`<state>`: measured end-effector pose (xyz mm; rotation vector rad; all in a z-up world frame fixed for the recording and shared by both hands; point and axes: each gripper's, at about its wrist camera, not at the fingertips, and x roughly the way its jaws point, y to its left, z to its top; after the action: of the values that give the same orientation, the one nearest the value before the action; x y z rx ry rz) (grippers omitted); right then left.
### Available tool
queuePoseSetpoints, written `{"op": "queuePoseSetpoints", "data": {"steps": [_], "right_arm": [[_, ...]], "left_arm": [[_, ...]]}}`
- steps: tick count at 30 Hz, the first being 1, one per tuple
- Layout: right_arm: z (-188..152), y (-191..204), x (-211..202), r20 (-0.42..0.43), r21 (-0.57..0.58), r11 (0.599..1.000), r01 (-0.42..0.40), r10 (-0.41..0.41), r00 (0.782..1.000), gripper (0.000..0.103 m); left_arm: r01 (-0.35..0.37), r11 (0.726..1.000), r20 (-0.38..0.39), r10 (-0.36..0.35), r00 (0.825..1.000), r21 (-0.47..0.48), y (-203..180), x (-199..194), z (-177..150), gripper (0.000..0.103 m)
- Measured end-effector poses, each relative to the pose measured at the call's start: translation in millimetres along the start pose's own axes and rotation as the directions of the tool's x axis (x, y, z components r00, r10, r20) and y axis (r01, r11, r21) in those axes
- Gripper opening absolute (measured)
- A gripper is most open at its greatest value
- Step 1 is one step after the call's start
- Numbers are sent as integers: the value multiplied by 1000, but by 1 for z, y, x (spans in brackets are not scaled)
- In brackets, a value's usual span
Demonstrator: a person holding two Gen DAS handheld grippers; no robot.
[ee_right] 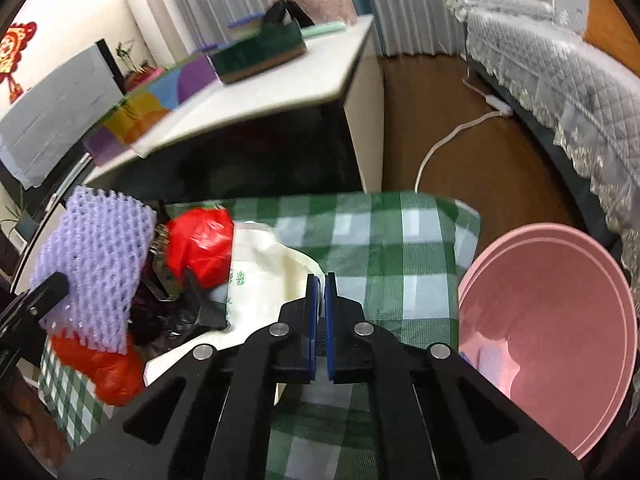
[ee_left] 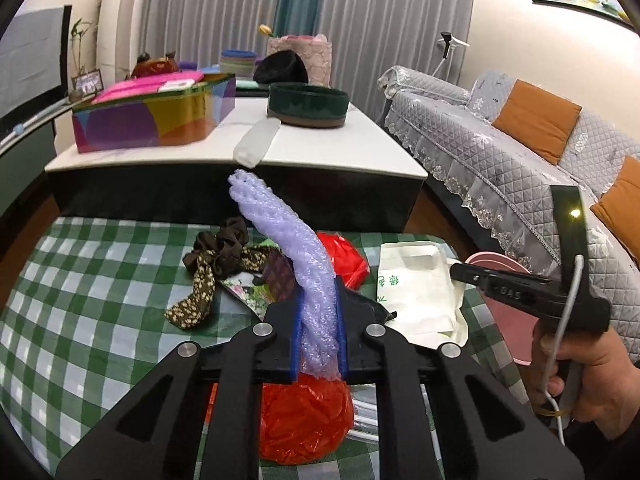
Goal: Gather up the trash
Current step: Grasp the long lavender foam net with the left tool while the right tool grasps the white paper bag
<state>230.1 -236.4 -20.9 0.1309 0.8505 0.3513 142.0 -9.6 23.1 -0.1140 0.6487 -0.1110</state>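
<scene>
My left gripper [ee_left: 319, 292] is shut on a purple foam net sleeve [ee_left: 280, 236] and holds it upright above the green checked cloth [ee_left: 80, 288]; the sleeve also shows in the right wrist view [ee_right: 96, 264]. Red plastic bags [ee_left: 304, 420] [ee_right: 200, 244] lie under and behind it. A white paper bag [ee_left: 416, 292] [ee_right: 260, 280] lies to the right. My right gripper [ee_right: 320, 280] is shut and empty above the cloth [ee_right: 392, 248], left of a pink bin [ee_right: 560, 320].
Brown hair scrunchies [ee_left: 216, 256] and a printed wrapper [ee_left: 248, 292] lie on the cloth. Behind stands a white table [ee_left: 320, 148] with a colourful box [ee_left: 152, 116] and a green round tin [ee_left: 308, 104]. A grey sofa [ee_left: 520, 152] is at the right.
</scene>
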Motion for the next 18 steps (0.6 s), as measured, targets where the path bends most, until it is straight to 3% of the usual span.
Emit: {"op": "queuePoseSetpoints", "data": {"steps": [10,18], "right_arm": [[1,14,-66,155,-81,996,43,-30,987,4],[-7,18,-125,288,-129,978,165,-122,950,4]], "left_arm": [[-15,997,77,9,997,75,-17,-30,2,13],[-22,995,110,11,994,95,-24,-56,-5,13]]}}
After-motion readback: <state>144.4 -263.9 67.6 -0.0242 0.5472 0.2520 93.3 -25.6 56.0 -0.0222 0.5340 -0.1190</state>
